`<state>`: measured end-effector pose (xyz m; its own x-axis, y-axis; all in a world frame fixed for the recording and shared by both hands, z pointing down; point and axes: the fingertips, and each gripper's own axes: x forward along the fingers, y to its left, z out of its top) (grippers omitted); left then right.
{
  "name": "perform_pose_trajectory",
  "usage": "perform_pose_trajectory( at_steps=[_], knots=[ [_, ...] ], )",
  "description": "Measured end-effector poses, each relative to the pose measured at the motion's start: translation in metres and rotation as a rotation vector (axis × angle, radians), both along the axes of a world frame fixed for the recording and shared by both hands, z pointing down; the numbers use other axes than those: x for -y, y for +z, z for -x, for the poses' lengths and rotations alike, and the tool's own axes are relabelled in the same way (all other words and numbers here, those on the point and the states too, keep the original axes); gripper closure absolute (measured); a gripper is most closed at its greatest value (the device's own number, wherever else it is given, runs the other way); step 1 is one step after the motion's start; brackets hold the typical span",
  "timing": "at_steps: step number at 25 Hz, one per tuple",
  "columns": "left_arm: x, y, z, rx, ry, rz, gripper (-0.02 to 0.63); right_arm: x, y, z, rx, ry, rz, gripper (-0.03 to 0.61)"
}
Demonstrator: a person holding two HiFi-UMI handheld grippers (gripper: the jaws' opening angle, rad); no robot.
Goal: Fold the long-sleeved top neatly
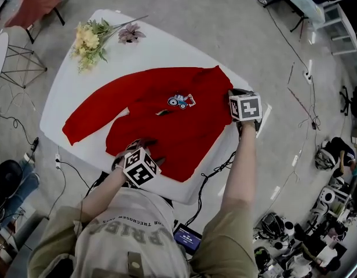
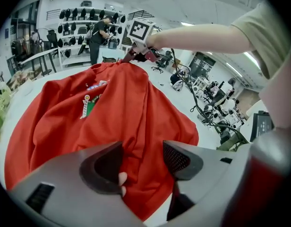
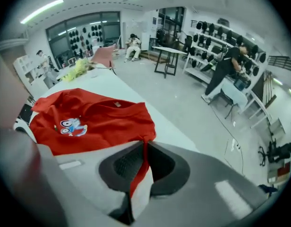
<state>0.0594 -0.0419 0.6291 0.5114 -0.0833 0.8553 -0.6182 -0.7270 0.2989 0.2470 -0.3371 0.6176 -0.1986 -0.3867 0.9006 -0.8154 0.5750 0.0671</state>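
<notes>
Red long-sleeved top (image 1: 167,120) lies spread on the white desk (image 1: 167,45), print side up. A cartoon print (image 1: 180,101) sits about mid-chest. One sleeve (image 1: 88,120) runs out to the left across the desk. The body is rumpled, with long creases running near to far.

Right tool (image 1: 232,92) is at the top's far right corner, by the desk's right edge. In the right gripper view the right tool (image 3: 144,162) has its pads closed together on a thin red edge of the top (image 3: 98,119). That strip stands up between the pads, and the rest of the garment spreads left behind it.

Left tool (image 1: 138,148) is at the near edge of the top, pointing down at it. In the left gripper view the left tool (image 2: 143,162) has its jaws apart. A raised red fold of the top (image 2: 112,112) runs between them, with the pads not pressing on it. A fingertip shows beside the left jaw. The same view shows the right tool (image 2: 131,56) at the far end of the garment.

Bunch of artificial flowers (image 1: 91,39) lies on the far left corner of the desk, well apart from the top. Cables (image 1: 213,172) hang off the near right edge of the desk.
</notes>
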Motion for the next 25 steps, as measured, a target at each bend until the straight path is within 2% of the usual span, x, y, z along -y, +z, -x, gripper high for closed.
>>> perform_pose_trajectory(
  at_steps=[3, 6, 10, 12, 13, 15, 16, 19, 21, 23, 25],
  knots=[
    [0.001, 0.001, 0.002, -0.001, -0.016, 0.003, 0.339, 0.002, 0.015, -0.018, -0.066, 0.045, 0.012, 0.551],
    [0.002, 0.002, 0.004, 0.000, -0.021, 0.007, 0.339, 0.008, 0.020, -0.034, -0.135, 0.082, -0.043, 0.549],
    [0.000, 0.001, 0.006, 0.001, -0.017, 0.018, 0.339, 0.009, 0.015, -0.042, -0.137, 0.142, -0.079, 0.542],
    [0.002, -0.002, 0.006, -0.002, -0.008, 0.008, 0.339, 0.006, 0.009, -0.037, -0.078, 0.139, -0.073, 0.534],
    [0.004, -0.005, 0.006, -0.006, -0.003, -0.007, 0.339, 0.004, 0.004, -0.032, -0.016, 0.145, -0.072, 0.495],
    [0.009, -0.016, 0.011, -0.022, 0.005, -0.050, 0.339, -0.004, -0.016, -0.019, 0.130, 0.147, -0.084, 0.334],
    [0.010, -0.022, 0.016, -0.032, 0.009, -0.071, 0.339, -0.012, -0.029, -0.011, 0.186, 0.133, -0.103, 0.317],
    [0.003, -0.038, 0.038, -0.042, 0.040, -0.108, 0.339, -0.066, -0.070, 0.015, 0.256, 0.046, -0.171, 0.316],
    [-0.006, -0.042, 0.057, -0.021, 0.089, -0.119, 0.339, -0.123, -0.082, 0.038, 0.292, -0.024, -0.169, 0.316],
    [-0.017, -0.041, 0.078, 0.011, 0.136, -0.125, 0.339, -0.195, -0.076, 0.063, 0.307, -0.083, -0.098, 0.316],
    [-0.029, -0.034, 0.098, 0.040, 0.168, -0.115, 0.339, -0.269, -0.055, 0.084, 0.278, -0.121, 0.010, 0.314]
  ],
)
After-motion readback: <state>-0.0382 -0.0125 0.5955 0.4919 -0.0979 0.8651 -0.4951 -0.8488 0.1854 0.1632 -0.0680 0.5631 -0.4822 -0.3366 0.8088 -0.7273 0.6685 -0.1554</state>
